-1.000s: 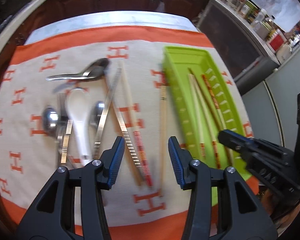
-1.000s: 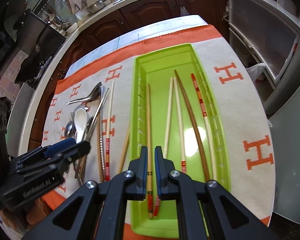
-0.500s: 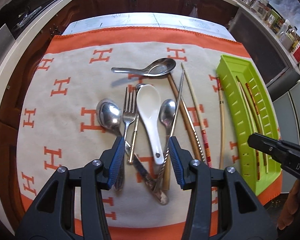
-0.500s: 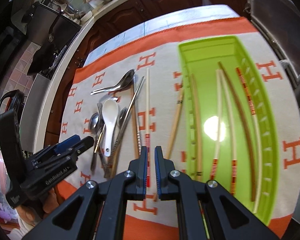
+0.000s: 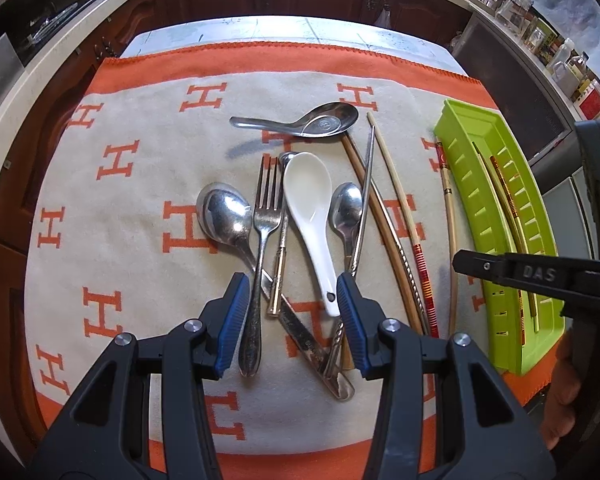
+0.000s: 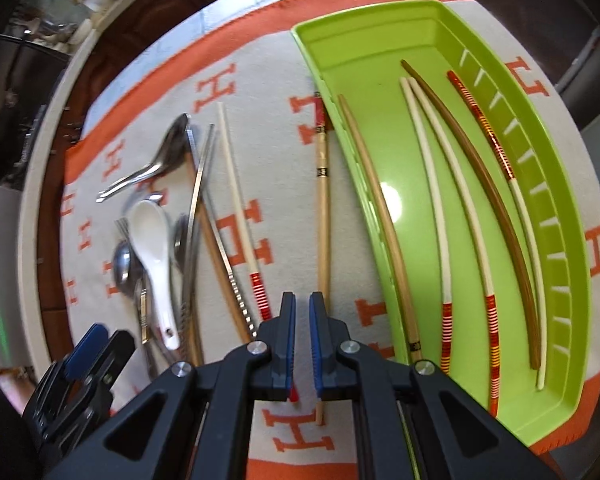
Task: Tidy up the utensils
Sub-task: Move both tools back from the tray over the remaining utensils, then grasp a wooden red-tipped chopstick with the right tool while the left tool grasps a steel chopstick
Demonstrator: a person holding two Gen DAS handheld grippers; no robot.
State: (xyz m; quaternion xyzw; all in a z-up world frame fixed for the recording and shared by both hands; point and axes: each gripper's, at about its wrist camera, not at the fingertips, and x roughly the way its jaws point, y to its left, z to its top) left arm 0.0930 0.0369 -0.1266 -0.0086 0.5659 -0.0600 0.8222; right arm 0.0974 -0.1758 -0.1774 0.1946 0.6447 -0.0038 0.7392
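Note:
On the H-patterned cloth (image 5: 120, 240) lie a fork (image 5: 266, 208), a white ceramic spoon (image 5: 306, 200), a large steel spoon (image 5: 224, 212), a small steel spoon (image 5: 346, 208) and a steel soup spoon (image 5: 320, 122). My left gripper (image 5: 292, 292) hovers open over their crossed handles, holding nothing. Loose chopsticks lie to the right, among them a bamboo one (image 6: 323, 216) and a red-striped white one (image 6: 236, 192). The green tray (image 6: 380, 12) holds several chopsticks. My right gripper (image 6: 302, 304) is shut and empty, low above the bamboo chopstick's near end, left of the tray.
The cloth's near edge runs just under both grippers. The tray (image 5: 464, 152) sits at the cloth's right side. Dark wood cabinets and a pale counter curve round the far side. A hand (image 5: 560, 400) holds the right gripper (image 5: 460, 260) at the lower right.
My left gripper swung left, from near the tray to above the spoons and fork. My right gripper moved left off the tray to above the loose chopsticks and came lower.

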